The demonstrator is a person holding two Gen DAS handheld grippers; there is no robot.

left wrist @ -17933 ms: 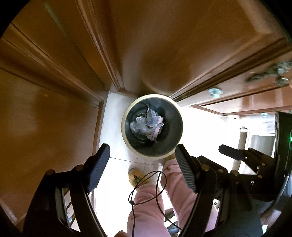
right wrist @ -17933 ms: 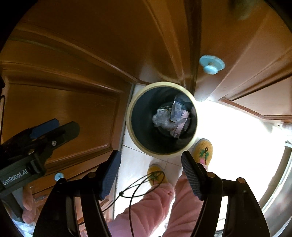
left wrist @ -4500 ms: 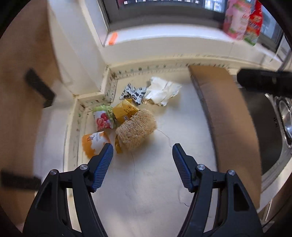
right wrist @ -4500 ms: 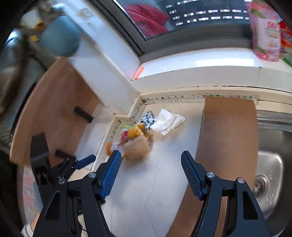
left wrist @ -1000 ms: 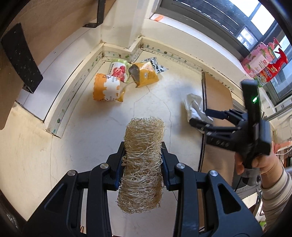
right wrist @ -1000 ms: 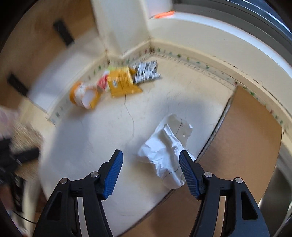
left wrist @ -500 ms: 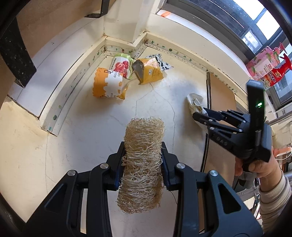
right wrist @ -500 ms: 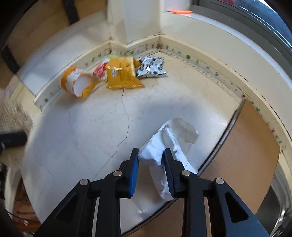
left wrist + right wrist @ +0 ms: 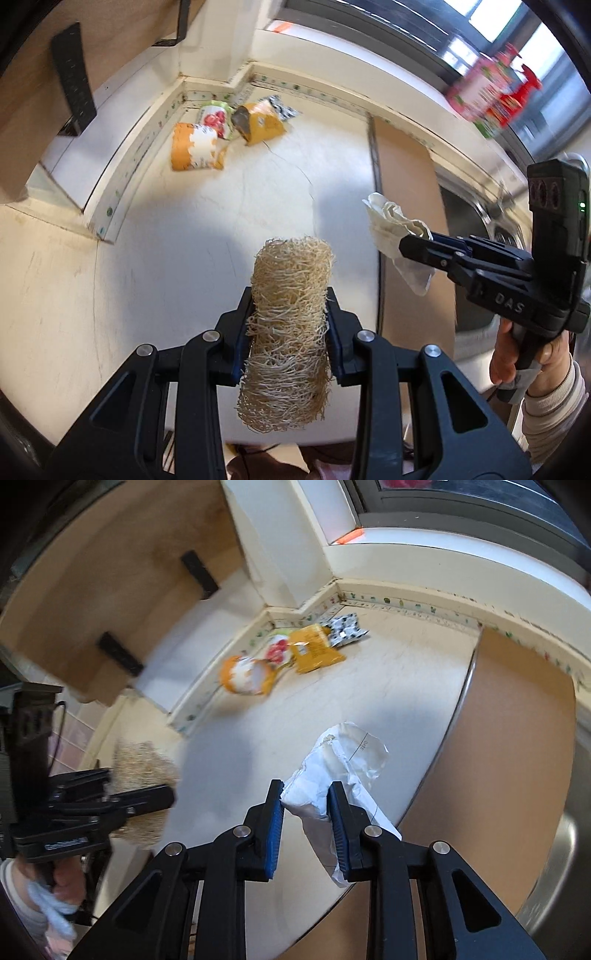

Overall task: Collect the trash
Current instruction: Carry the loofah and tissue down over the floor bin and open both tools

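Note:
My left gripper point(image 9: 290, 317) is shut on a tan loofah sponge point(image 9: 290, 314) and holds it above the white counter point(image 9: 166, 229). My right gripper point(image 9: 306, 805) is shut on a crumpled white paper point(image 9: 340, 771), lifted off the counter; it also shows in the left wrist view point(image 9: 395, 225). In the far corner lie an orange wrapper point(image 9: 194, 147), a red-and-green wrapper point(image 9: 214, 119), a yellow packet point(image 9: 260, 123) and a black-and-white wrapper point(image 9: 282, 108). The loofah also shows at the left of the right wrist view point(image 9: 142, 771).
A brown board point(image 9: 406, 206) lies on the counter beside a steel sink point(image 9: 469, 229) at the right. A window sill point(image 9: 351, 62) runs along the back with pink and red bottles point(image 9: 487, 92). A wooden cabinet point(image 9: 33, 81) stands at the left.
My right gripper has lifted the white paper off the counter and drawn it back. My left gripper still holds the loofah and has pulled back a little from the corner.

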